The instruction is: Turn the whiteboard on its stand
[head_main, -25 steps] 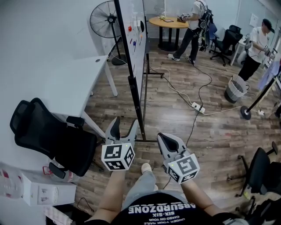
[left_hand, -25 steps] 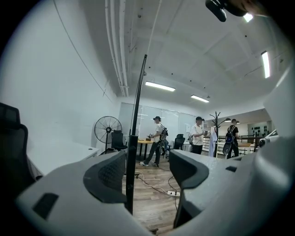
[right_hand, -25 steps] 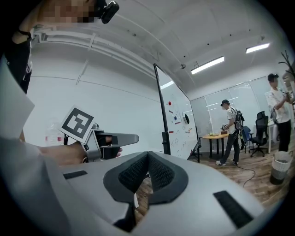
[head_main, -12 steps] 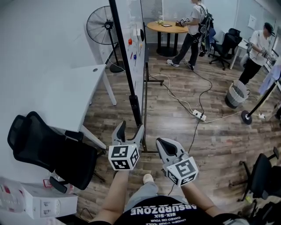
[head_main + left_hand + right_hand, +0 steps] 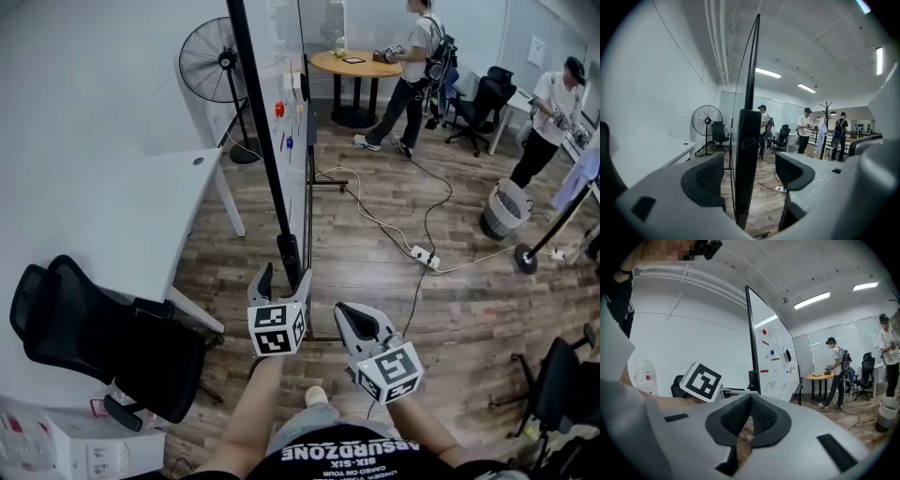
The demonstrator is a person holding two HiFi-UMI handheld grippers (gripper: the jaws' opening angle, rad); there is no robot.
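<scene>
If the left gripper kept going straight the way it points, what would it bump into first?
The black whiteboard post. It already stands between the left gripper's jaws, which have just been opening and do not press on it. Going on, the post would likely slide deeper between them.

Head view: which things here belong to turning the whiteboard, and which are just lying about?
Job: white whiteboard with black frame; left gripper, jaws just been opening, frame edge between them, unclamped; right gripper, shut, empty.

Lying about: black office chair; white desk; black pedestal fan; white power strip; round wooden table.
</scene>
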